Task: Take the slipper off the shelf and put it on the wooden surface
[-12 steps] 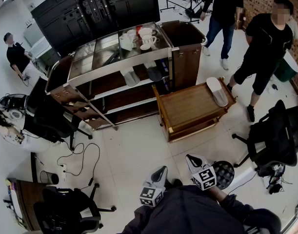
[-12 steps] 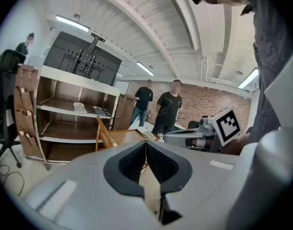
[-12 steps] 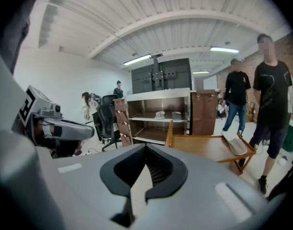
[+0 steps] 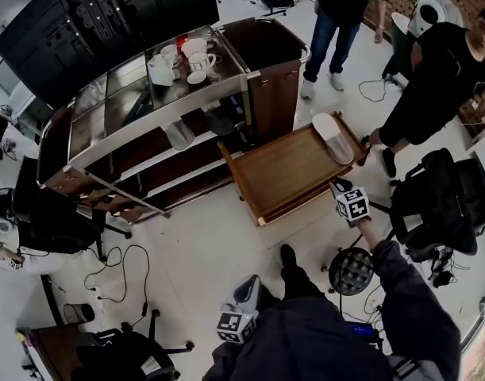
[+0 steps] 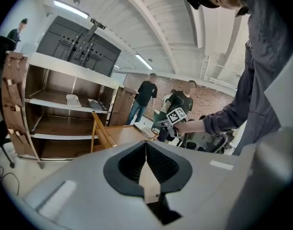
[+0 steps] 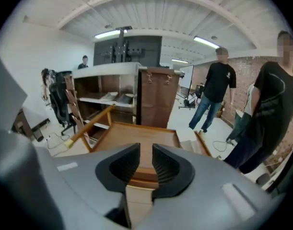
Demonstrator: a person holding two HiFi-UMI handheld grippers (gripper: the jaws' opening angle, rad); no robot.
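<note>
hovering beside the tabletop (image 4: 282,169) where one slipper (image 4: 331,137) lies (two more on the shelf (image 4: 159,155)), the right claw (image 4: 340,187) stands released, the left claw (image 4: 248,286) clenched empty.

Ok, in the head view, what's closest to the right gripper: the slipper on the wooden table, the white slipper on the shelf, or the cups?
Nearest the right gripper first:
1. Table slipper, just ahead on the wooden table's right side.
2. Shelf slipper, farther left, inside the shelf.
3. Cups, farthest, on that shelf's top.
</note>
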